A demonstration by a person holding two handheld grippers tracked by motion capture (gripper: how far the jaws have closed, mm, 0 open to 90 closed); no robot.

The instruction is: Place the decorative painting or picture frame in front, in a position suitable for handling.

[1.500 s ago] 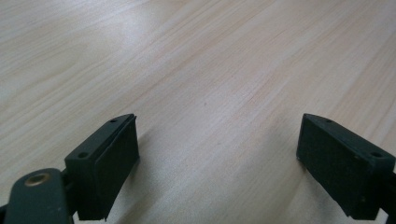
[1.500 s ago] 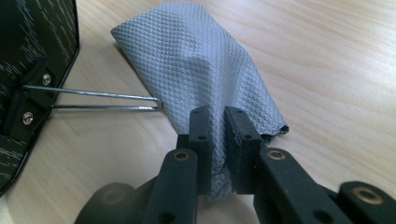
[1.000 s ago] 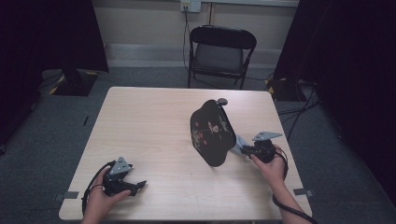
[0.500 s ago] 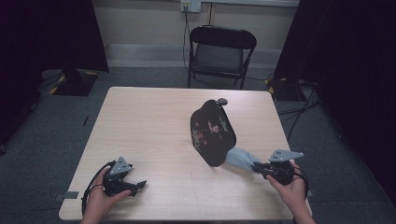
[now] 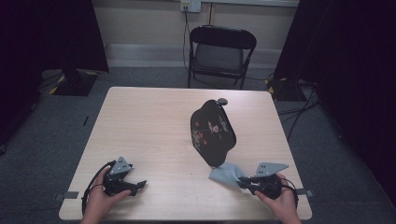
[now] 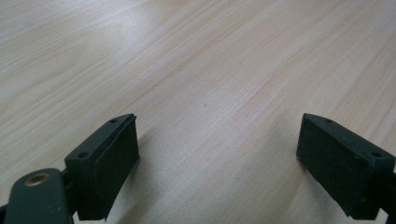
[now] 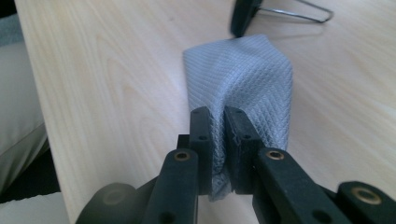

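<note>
The small grey woven cloth with a fine diamond weave (image 7: 243, 79) is lying on the pale wooden bench (image 5: 149, 121) near its front right corner, its far end tucked against the black oval pouch with a floral print (image 5: 211, 132), and I am pinching its near end in my right tongs (image 7: 213, 140), whose jaws are pressed tight on the fabric. I am judging it light, limp and a little slippery, so a grip on a bunched edge, as here, seems safest; it is likely to drag and fold, not lift flat. My left tongs (image 6: 215, 158) are resting wide apart with nothing between them, near the front left. The bench edge is running close by my right hand (image 5: 280, 205), while bare wood is lying open to the left
</note>
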